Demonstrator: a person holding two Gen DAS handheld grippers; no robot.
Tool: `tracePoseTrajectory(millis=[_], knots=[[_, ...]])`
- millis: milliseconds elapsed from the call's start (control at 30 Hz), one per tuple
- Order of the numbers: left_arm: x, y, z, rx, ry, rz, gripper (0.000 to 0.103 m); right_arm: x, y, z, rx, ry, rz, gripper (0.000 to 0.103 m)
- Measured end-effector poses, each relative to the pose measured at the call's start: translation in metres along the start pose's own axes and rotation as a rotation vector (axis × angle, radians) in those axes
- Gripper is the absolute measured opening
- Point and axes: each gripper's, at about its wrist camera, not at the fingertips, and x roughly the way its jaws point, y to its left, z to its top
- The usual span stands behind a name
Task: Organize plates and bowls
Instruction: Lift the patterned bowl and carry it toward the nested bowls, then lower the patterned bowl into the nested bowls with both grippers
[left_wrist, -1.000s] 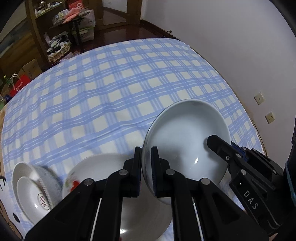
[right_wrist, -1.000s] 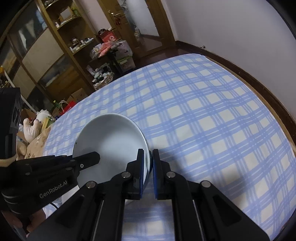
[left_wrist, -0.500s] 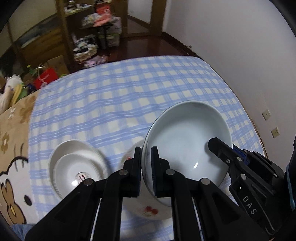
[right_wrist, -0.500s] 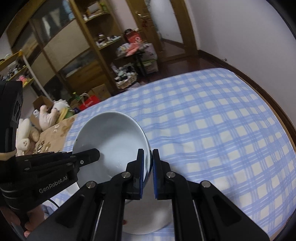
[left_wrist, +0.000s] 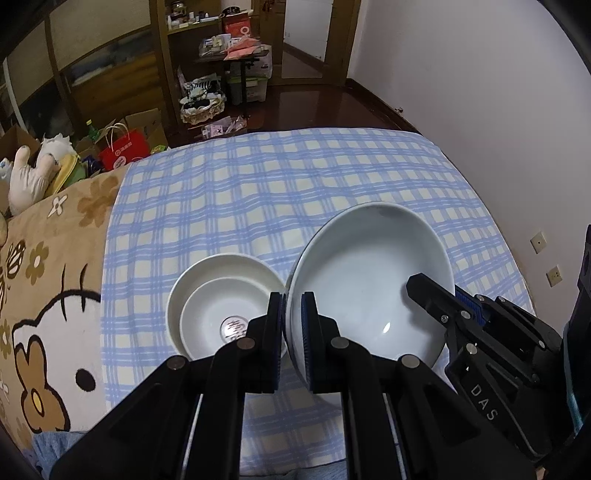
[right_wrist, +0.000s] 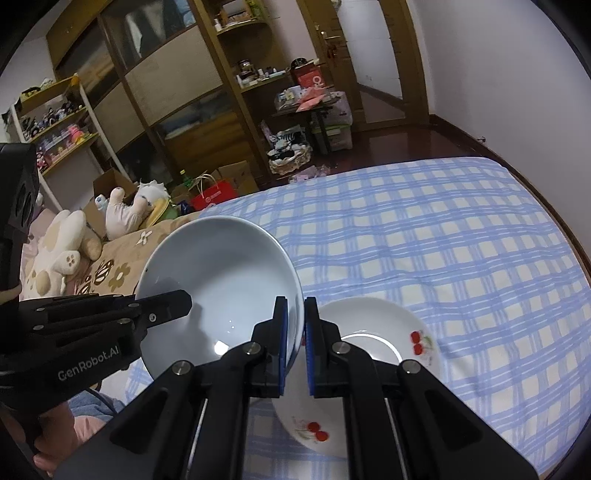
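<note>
Large bowl (left_wrist: 369, 284): held in the air over the near part of the bed, tilted, its rim pinched on two opposite sides so neither side can slip.
Left claw (left_wrist: 293, 325): clamped on the bowl's left rim.
Right claw (right_wrist: 295, 328): clamped on the bowl's right rim.
Nested bowls (left_wrist: 221, 306): a smaller bowl sits inside a wider one, just left of the held bowl, likely the stack it is headed for.
Cherry plate (right_wrist: 373, 332): lies flat near the bed's near edge, below the right claw.
Bed (left_wrist: 295, 192): checked blue sheet, soft, so stacks may tip.
</note>
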Motion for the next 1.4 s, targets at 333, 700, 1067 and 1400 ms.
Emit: tracePoseTrajectory(millis=[333,700,1067,1400], knots=[[-0.004,0.031,-0.011,-0.015,-0.029,0.005,0.01,0.012,0.029,-0.001,-0.043,-0.003,0.009,0.009],[0.027,0.075,-0.018,-0.146,-0.04,-0.018,0.01,0.053,0.05,-0.006,-0.112,0.047,0.02,0.009],[0.057,0.098,-0.026,-0.184,0.015,0.018,0.01,0.091,0.055,-0.018,-0.103,0.105,0.04,0.009],[0.077,0.108,-0.031,-0.188,0.068,0.006,0.01,0.107,0.055,-0.027,-0.098,0.132,0.054,0.01]])
